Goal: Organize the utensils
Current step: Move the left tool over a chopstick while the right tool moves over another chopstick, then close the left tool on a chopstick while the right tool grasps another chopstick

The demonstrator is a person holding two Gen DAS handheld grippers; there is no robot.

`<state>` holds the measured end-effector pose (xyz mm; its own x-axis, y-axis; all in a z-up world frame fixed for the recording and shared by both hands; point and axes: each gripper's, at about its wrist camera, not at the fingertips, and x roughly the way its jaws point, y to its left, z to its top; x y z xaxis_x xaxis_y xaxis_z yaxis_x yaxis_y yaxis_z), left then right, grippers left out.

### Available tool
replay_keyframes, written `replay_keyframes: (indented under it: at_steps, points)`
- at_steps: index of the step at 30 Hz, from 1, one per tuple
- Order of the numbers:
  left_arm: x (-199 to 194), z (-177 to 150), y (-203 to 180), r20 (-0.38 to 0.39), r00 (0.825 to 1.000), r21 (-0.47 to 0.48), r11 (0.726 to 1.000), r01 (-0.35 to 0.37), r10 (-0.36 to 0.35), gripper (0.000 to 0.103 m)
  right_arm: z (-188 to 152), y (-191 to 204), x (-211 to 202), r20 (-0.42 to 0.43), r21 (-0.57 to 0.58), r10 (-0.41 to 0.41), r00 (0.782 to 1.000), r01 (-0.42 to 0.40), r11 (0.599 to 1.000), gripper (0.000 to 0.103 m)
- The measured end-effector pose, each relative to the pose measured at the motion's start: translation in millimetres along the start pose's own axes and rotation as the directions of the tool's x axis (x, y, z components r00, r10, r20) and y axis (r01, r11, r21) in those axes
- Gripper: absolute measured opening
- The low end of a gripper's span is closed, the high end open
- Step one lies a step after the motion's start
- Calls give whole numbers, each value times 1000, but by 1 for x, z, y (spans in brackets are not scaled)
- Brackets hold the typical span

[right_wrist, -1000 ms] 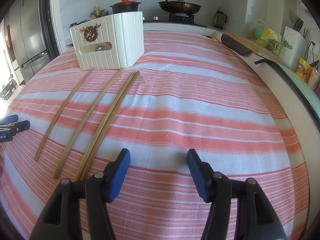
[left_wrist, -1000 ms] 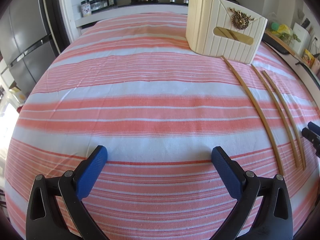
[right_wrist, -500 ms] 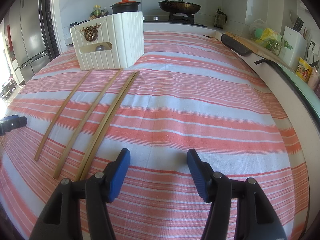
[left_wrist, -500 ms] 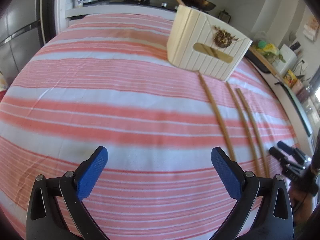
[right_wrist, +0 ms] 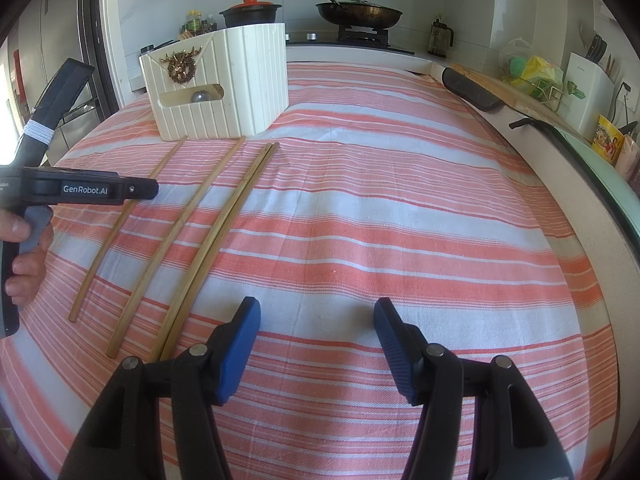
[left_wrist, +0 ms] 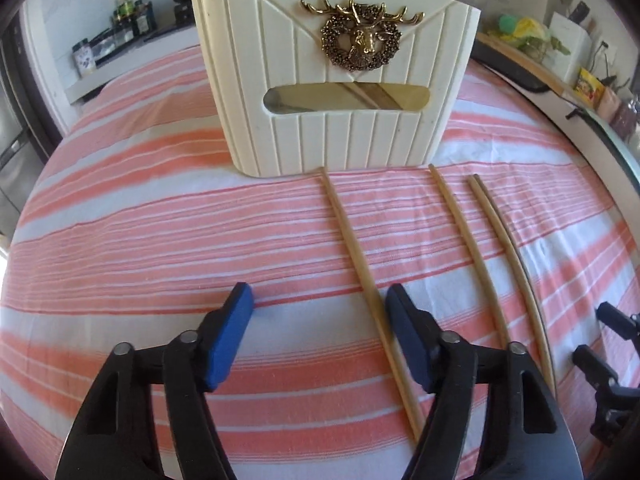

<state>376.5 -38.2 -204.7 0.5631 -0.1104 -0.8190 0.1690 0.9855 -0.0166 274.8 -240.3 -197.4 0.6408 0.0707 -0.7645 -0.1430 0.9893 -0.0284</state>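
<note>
A cream ribbed utensil holder [left_wrist: 336,128] with a gold deer emblem stands on the striped cloth, chopsticks showing through its slot. Several loose wooden chopsticks lie in front of it. My left gripper [left_wrist: 318,309] hovers over the leftmost chopstick [left_wrist: 352,248], which runs between its closing jaws close to the right pad [left_wrist: 404,340]; the pads do not press on it. A single chopstick [left_wrist: 468,248] and a touching pair [left_wrist: 508,248] lie further right. My right gripper [right_wrist: 316,316] stands open over bare cloth, right of the pair [right_wrist: 216,240].
The table's cloth [right_wrist: 400,220] is striped red and white. Behind it is a stove with a black pot [right_wrist: 250,12] and a pan [right_wrist: 358,10]. A fridge stands far left. A counter with a knife block [right_wrist: 588,84] and bags runs along the right edge.
My left gripper has swung right and closer to the holder, coming over the leftmost chopstick, and its jaws have narrowed. The right gripper has stayed still.
</note>
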Motion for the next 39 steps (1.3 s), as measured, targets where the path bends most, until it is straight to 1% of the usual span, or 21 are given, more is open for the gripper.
replay_keyframes:
  at_steps: [1,3,5,6,9,12,15,17,18,19,20,21,22,24,25,26,28,29,34,37,39]
  points:
    - [-3,-3,-1,10,1000,7,1000,6,-6,37,0,0,0,0,0,0,1000,0,1000,60]
    - [-10,-11,-1,20,1000,24,1000,16,-17,18,0,0,0,-1,0,0,1000,0,1000,60]
    - [-19,-23,1,24,999,22,999,23,-24,13,0,0,0,0,0,0,1000,0,1000,60]
    - [-23,-28,3,22,999,19,999,28,-28,7,0,0,0,0,0,0,1000,0,1000,60]
    - [-41,-54,16,15,999,12,999,30,-30,6,0,0,0,0,0,0,1000,0,1000,60]
    - [-59,-78,31,3,999,55,998,40,-40,6,0,-2,0,0,8,9,1000,-9,1000,60]
    - [-67,-87,45,-22,997,85,994,73,-72,7,2,-4,1,-8,45,19,1000,-19,999,60]
    - [-70,-88,47,-24,997,76,994,78,-76,10,10,-5,2,-36,109,45,998,-41,993,62]
    - [-71,-90,48,-22,997,68,995,79,-78,19,15,-2,2,-41,135,79,996,-73,988,62]
    - [-72,-92,48,-15,997,61,995,80,-79,31,20,3,2,-35,140,104,994,-98,985,62]
    - [-72,-92,48,-8,997,56,996,73,-73,37,25,11,2,-26,126,107,994,-103,987,62]
    - [-73,-93,47,0,998,53,997,59,-59,48,30,19,3,-21,101,91,996,-88,991,62]
    - [-72,-93,47,7,999,55,997,45,-45,51,33,26,6,-22,77,67,998,-65,995,60]
    - [-72,-95,49,11,999,56,998,29,-30,53,37,36,15,-45,44,33,998,-31,999,60]
    - [-72,-97,49,15,999,53,998,27,-28,55,38,39,21,-64,33,19,998,-17,999,59]
    - [-73,-98,50,20,999,49,998,27,-28,57,38,39,23,-56,38,16,998,-13,999,59]
    - [-74,-102,53,28,999,40,999,29,-30,65,38,39,23,-53,41,-4,999,6,999,58]
    - [-74,-104,55,36,999,38,999,28,-30,65,38,39,23,-51,37,-9,999,11,999,58]
    - [-72,-104,56,47,999,33,999,19,-20,77,42,37,26,-52,46,-9,999,12,999,58]
    - [-71,-103,58,46,999,21,1000,18,-18,80,46,42,29,-49,0,-4,999,4,1000,58]
    - [-71,-104,58,46,999,21,1000,14,-15,81,51,39,34,-54,1,2,999,-2,1000,58]
